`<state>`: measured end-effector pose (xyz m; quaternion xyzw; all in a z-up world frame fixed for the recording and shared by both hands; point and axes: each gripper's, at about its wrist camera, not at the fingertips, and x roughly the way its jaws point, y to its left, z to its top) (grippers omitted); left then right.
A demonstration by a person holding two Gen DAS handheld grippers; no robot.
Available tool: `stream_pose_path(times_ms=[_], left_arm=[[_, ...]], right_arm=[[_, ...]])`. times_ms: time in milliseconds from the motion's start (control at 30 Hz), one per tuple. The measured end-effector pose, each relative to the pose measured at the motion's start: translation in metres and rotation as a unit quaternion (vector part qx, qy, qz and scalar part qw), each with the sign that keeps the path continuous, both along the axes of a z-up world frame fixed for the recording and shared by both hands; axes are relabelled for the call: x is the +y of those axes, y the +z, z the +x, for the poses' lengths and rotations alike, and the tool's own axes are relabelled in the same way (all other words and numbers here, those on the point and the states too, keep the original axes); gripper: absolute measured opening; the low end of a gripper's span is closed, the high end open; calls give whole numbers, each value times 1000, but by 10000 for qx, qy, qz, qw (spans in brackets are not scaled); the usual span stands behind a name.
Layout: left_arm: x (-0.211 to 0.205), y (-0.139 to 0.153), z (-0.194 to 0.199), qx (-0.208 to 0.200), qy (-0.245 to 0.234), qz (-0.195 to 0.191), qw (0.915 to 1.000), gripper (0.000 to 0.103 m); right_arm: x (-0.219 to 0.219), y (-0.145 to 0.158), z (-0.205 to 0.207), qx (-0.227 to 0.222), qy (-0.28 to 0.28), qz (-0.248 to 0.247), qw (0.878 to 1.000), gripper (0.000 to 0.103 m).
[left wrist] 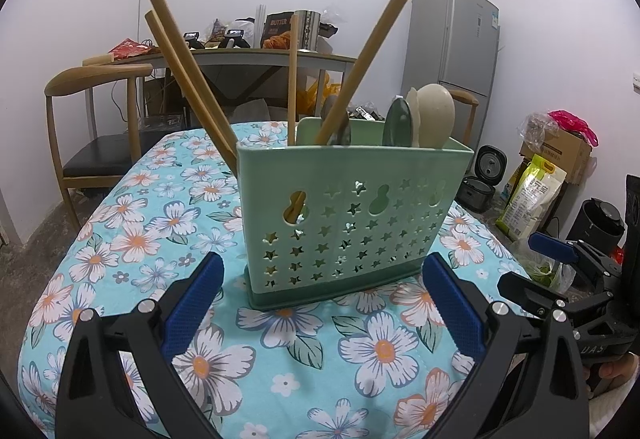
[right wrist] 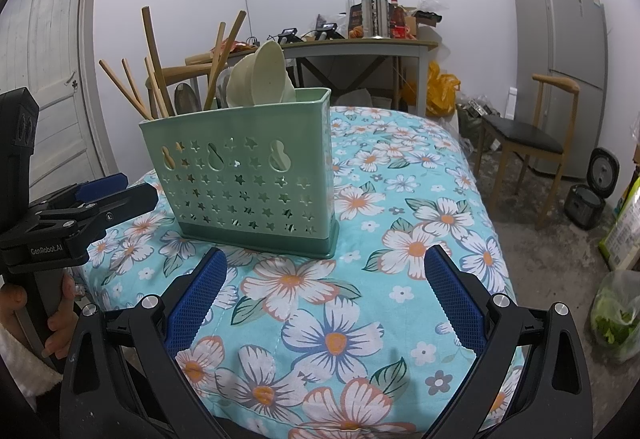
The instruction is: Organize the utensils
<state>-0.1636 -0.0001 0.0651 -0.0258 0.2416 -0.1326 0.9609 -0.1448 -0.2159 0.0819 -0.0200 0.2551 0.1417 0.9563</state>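
- My left claw (left wrist: 322, 281): blue pads spread wide, nothing between them, low over the floral cloth (left wrist: 132, 223), just short of the holder's front base.
- Green utensil holder (left wrist: 352, 207), the landmark: upright on the cloth, star cut-outs and three gourd-shaped holes on its front wall, darker green base.
- Holder's left end: wooden chopsticks (left wrist: 188, 79) stand inside, leaning out to the left; one more chopstick upright, another (left wrist: 368, 59) leaning right across the middle.
- Holder's middle: a metal spoon (right wrist: 186, 99) bowl-up, partly hidden by the chopsticks.
- Holder's right end: a dark green spoon (left wrist: 397, 123) and cream spoons (left wrist: 434, 115) bowl-up, packed together above the rim.
- My right claw (right wrist: 324, 267): blue pads spread wide too, holding nothing, just in front of the holder's right corner, above the cloth.
- In the left wrist view, my right claw sits right of the holder at the frame edge, fingertips of my hand (left wrist: 612, 369) on its grip; in the right wrist view, my left claw is left of the holder.
- Behind the holder: a cluttered table (left wrist: 240, 57) and a wooden chair (left wrist: 96, 119) at far left.
- Far right behind the holder: grey fridge (left wrist: 456, 39), rice cooker (left wrist: 482, 179) on the floor.
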Motion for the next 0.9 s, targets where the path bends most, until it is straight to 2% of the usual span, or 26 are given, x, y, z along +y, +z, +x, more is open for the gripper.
stream_pose_path(times_ms=[900], left_arm=[[3,0,-2,0,15,-18,10000,97]], right_arm=[[0,0,1,5,2,-4,10000,95]])
